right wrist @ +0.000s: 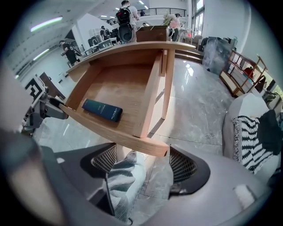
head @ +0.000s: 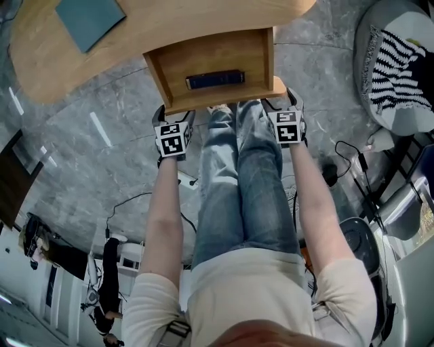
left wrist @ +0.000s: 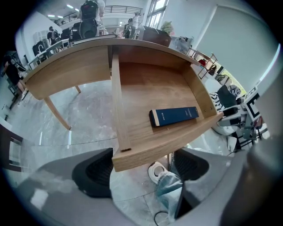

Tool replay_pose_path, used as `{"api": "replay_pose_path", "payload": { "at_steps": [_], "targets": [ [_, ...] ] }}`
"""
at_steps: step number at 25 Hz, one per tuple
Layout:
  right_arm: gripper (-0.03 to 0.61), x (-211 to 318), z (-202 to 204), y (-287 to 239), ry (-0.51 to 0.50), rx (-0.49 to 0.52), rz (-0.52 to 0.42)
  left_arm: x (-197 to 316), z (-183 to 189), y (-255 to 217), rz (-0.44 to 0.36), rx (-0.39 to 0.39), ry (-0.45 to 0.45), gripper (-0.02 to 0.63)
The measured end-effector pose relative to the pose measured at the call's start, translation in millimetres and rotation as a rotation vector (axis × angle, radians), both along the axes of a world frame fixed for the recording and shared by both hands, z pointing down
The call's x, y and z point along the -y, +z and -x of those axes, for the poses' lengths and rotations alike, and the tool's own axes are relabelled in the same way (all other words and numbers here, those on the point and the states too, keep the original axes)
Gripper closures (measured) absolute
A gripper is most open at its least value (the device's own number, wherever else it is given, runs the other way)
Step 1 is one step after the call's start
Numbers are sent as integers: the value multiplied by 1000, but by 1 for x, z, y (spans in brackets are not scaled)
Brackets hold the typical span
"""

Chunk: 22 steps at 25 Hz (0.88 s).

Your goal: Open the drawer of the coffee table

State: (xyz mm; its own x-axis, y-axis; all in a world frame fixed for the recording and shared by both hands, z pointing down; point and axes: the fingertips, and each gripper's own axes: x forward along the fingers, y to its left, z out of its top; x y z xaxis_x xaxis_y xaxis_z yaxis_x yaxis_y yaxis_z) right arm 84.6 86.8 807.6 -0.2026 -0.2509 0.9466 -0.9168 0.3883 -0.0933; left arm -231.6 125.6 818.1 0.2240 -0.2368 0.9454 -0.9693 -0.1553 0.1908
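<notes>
Basically done: drawer (head: 207,57) stands well out of the table (head: 169,20), blue box (head: 215,79) inside. My left gripper (left wrist: 141,165) and right gripper (right wrist: 143,163) sit at its front corners, jaws wide, clamping nothing. Only backing off left, I'd say.

so the right gripper (right wrist: 142,167) has its jaws wide apart, corner of the pulled-out drawer (right wrist: 128,86) between them, 1 dark blue box (right wrist: 102,110) lying inside
</notes>
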Motion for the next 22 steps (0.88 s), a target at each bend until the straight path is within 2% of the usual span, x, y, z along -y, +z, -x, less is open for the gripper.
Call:
{"api": "replay_pose_path", "payload": {
  "at_steps": [5,9,13,15,16,17,19,22],
  "targets": [
    [199,-2,3,-26,5,12,-29,-2,1,-24,-8,-3,28,181],
    [202,2,8,-51,18,18,-61,8,0,-51,-49,-32,-26,181],
    [252,4,15,-87,55,29,-92,18,-4,-84,-93,-50,-62,181],
    [297,5,18,-109,70,34,-119,22,-7,-105,-122,-58,-78,183],
    [337,6,19,-120,73,37,-136,23,-9,-115,-137,-61,-90,198],
    [375,7,19,-132,75,41,-157,23,-11,-126,-153,-64,-104,246],
    [422,10,19,-157,87,58,-200,24,-16,-147,-187,-78,-129,381],
    [518,12,21,-194,105,94,-255,24,-22,-178,-241,-98,-158,477]
  ]
}}
